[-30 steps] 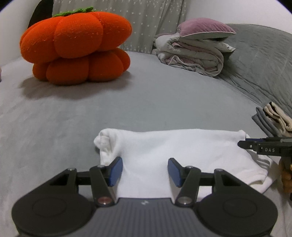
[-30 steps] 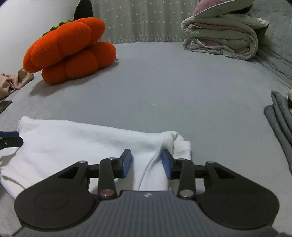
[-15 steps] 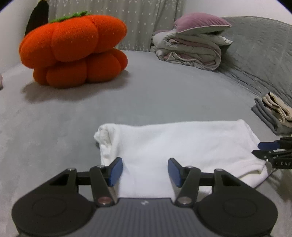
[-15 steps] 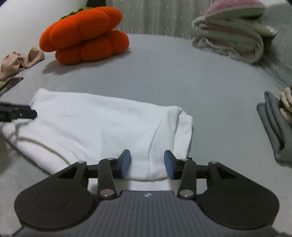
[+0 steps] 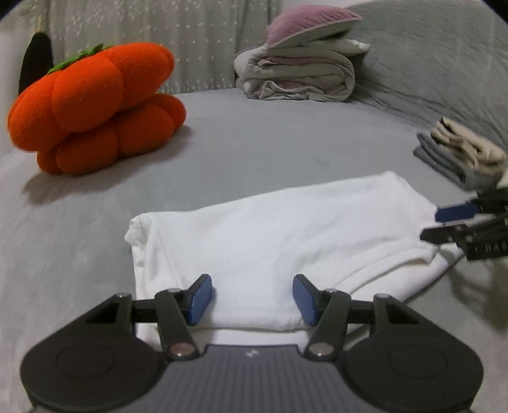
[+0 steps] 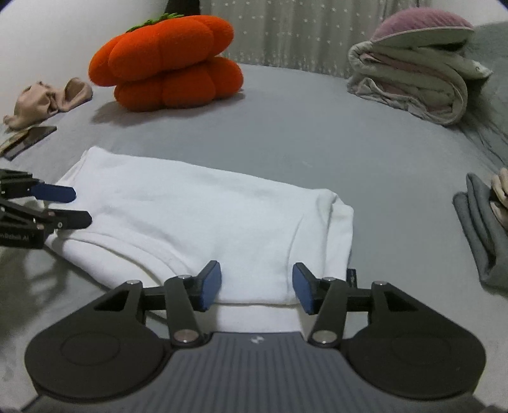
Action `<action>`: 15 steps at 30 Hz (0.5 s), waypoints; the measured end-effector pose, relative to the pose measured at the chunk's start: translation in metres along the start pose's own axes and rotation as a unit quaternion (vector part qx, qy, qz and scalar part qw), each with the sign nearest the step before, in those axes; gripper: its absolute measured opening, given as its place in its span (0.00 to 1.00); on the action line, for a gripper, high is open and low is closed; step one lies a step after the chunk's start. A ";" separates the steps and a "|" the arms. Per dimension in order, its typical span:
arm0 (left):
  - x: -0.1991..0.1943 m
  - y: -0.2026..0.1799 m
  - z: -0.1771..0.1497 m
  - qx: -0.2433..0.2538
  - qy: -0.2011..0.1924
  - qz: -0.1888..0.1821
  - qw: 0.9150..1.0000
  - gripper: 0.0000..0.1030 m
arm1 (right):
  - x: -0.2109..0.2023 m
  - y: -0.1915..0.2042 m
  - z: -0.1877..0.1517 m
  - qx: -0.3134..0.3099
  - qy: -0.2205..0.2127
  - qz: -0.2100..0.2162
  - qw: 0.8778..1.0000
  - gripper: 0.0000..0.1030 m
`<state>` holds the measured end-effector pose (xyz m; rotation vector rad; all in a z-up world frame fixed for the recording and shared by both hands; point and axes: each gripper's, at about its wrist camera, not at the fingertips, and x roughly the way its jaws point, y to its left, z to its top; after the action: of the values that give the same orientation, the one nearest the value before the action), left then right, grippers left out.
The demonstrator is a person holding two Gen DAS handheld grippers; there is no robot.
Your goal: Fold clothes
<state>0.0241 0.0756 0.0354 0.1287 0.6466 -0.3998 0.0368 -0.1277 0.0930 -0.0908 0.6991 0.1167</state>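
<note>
White folded garment (image 5: 279, 235) flat on grey bed (image 5: 254, 152), lying across centre of both views, near edge tucked just under both claws. Left claw (image 5: 252, 297) released, blue pads spread wide, hovering over garment's near left end; nothing gripped. Right claw (image 6: 256, 287) likewise released, pads apart over garment's near right end, folded edge showing between the fingers. In left view, right claw's tips visible at 3 o'clock, just beside garment's right edge; touching or not, cannot tell. In right view, left claw's tips at 9 o'clock, by garment's left edge. Orange pumpkin plush (image 5: 95, 108) at 10 o'clock in left view, well apart from garment. Rolled grey-pink duvet (image 5: 298, 76) at 1 o'clock, mauve pillow (image 5: 311, 22) on top. Small stack of folded clothes (image 5: 460, 155), grey below, cream above, at 2 o'clock near bed's right side. Crumpled beige cloth (image 6: 47, 100) at 10 o'clock in right view.
</note>
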 end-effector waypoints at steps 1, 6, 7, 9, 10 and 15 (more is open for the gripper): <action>-0.002 0.002 0.002 -0.008 -0.003 0.000 1.000 0.56 | -0.004 0.002 0.000 0.001 -0.004 -0.002 1.000 0.53; -0.014 -0.020 0.007 0.016 -0.038 -0.015 0.999 0.56 | -0.018 0.011 0.003 0.017 -0.027 0.010 0.999 0.53; -0.014 -0.027 0.006 0.021 -0.039 -0.020 0.999 0.57 | -0.016 0.014 0.002 0.018 -0.025 0.015 0.999 0.53; -0.007 -0.039 0.003 0.035 -0.031 -0.020 0.999 0.57 | -0.007 0.021 -0.003 0.008 -0.011 0.016 1.000 0.53; -0.003 -0.045 0.001 0.043 -0.025 -0.019 0.999 0.57 | -0.004 0.025 -0.004 0.002 -0.007 0.013 1.000 0.53; 0.001 -0.051 -0.005 0.050 -0.017 -0.007 0.999 0.56 | -0.013 0.031 -0.005 -0.014 -0.021 0.003 1.000 0.53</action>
<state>0.0014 0.0293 0.0313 0.2124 0.5952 -0.4481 0.0193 -0.0988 0.0964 -0.1129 0.6569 0.1328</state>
